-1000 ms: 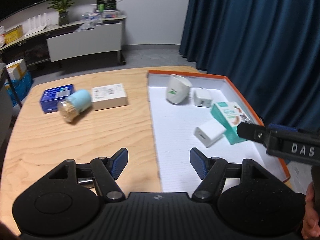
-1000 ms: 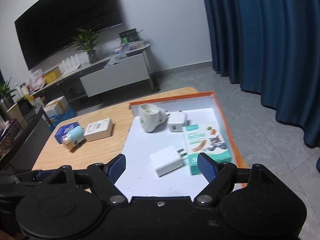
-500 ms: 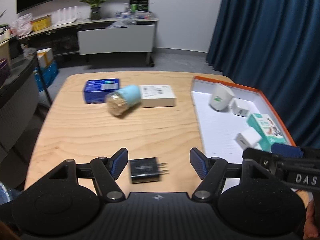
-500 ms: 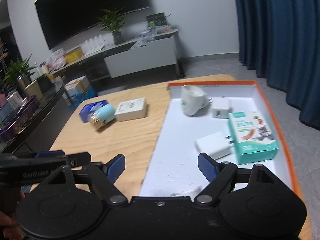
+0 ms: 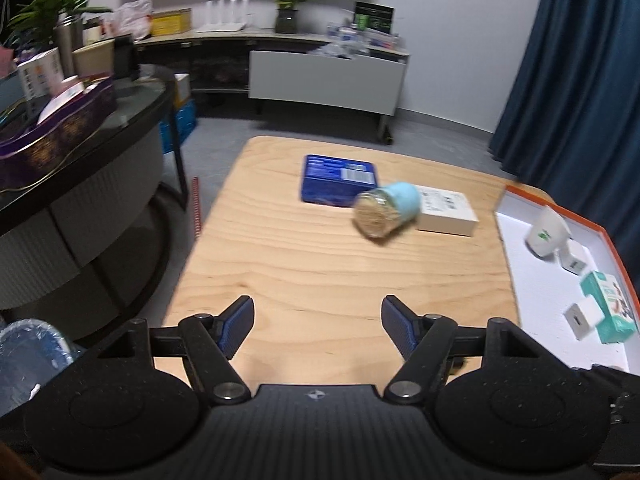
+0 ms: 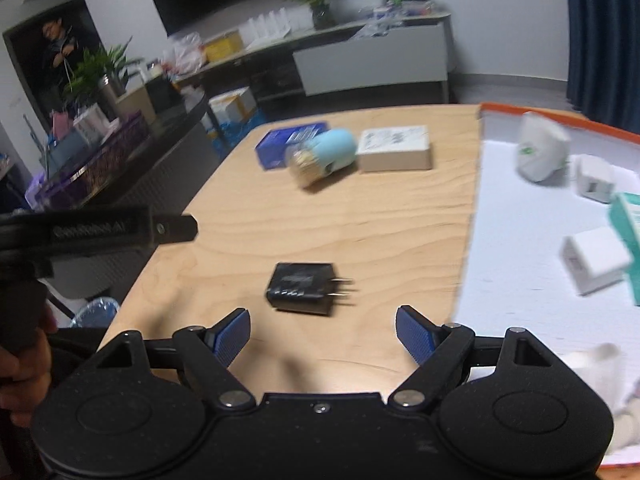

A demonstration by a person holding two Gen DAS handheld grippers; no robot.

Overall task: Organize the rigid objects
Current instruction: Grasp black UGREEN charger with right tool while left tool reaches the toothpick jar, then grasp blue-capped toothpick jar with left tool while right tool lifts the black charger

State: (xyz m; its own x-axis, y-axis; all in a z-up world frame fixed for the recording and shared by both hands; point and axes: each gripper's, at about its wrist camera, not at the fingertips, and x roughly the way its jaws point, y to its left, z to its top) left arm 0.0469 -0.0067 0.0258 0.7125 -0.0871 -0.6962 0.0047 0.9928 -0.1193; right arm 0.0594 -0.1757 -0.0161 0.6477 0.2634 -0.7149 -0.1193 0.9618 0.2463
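A black plug charger point(image 6: 301, 287) lies on the wooden table point(image 6: 360, 232), just ahead of my open, empty right gripper point(image 6: 323, 335). A light-blue jar point(image 5: 386, 213) lies on its side between a blue box point(image 5: 338, 178) and a white box point(image 5: 446, 210); they also show in the right wrist view as the jar point(image 6: 324, 154), blue box point(image 6: 288, 142) and white box point(image 6: 394, 148). My left gripper point(image 5: 317, 328) is open and empty over bare table. The orange-rimmed white tray point(image 5: 536, 280) holds a white cup point(image 5: 546, 232), white adapters point(image 5: 582, 318) and a teal box point(image 5: 610, 306).
A dark curved counter point(image 5: 72, 184) with boxes and plants stands left of the table. A low cabinet point(image 5: 324, 80) stands at the back wall, and a blue curtain point(image 5: 580, 80) hangs on the right. The left gripper's handle point(image 6: 100, 228) shows in the right wrist view.
Both grippers have swung left, away from the tray and over the wooden table. The black charger has passed out of the left wrist view and now lies before the right gripper.
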